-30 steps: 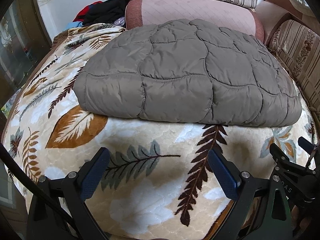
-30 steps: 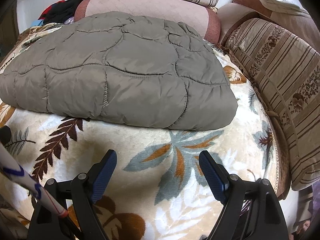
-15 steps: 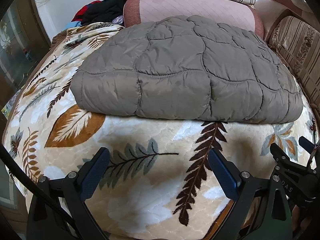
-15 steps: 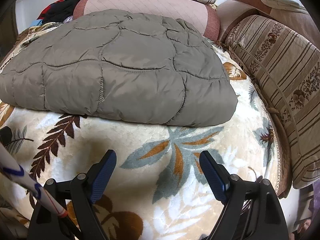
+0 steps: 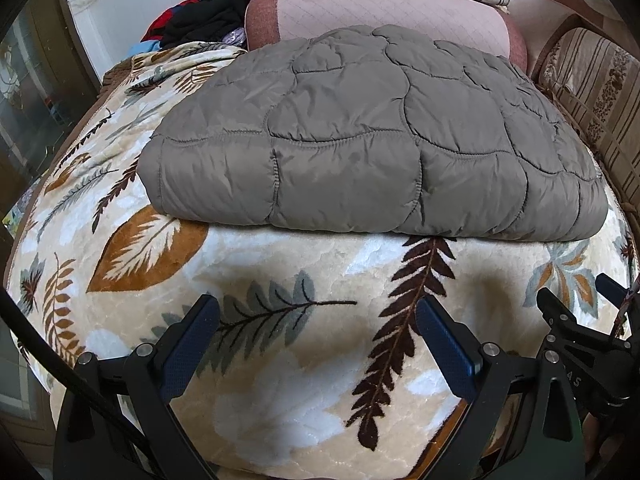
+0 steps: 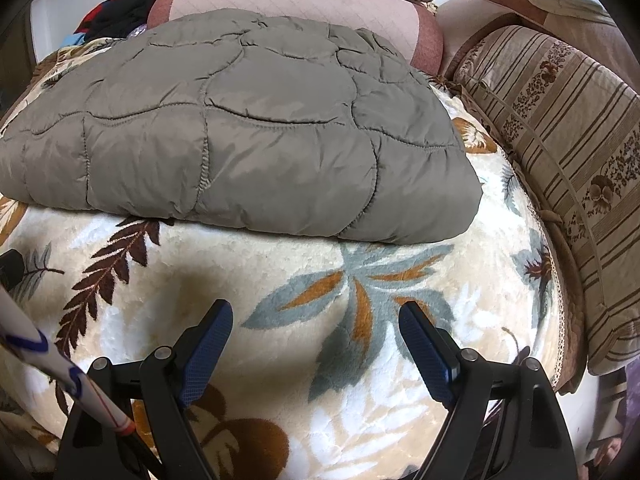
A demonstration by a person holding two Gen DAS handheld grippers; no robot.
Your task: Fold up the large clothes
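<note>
Blanket [image 5: 280, 380]: cream plush cover printed with brown, orange and grey-green leaves, spread over the whole surface in the foreground of both views
Quilted garment [image 5: 380, 140]: large grey-brown padded piece, folded into a thick, roughly rectangular bundle; it lies flat on the blanket, across the middle of both views, with its near folded edge facing the cameras and well apart from both grippers
Pink cushion [image 5: 380, 12]: long bolster just behind the garment, touching its far edge
Striped cushions [image 6: 560, 140]: beige and brown floral-striped cushions along the right side and across the back, above the pink cushion
Clothes pile [image 5: 200, 24]: dark, red and blue fabrics heaped at the far left corner
Left gripper [image 5: 316, 344]: black frame with blue pads, jaws spread wide, nothing between them, hovering over bare blanket in front of the garment
Right gripper [image 6: 316, 344]: same build, jaws spread wide and empty, over the blanket near the garment's right corner
</note>
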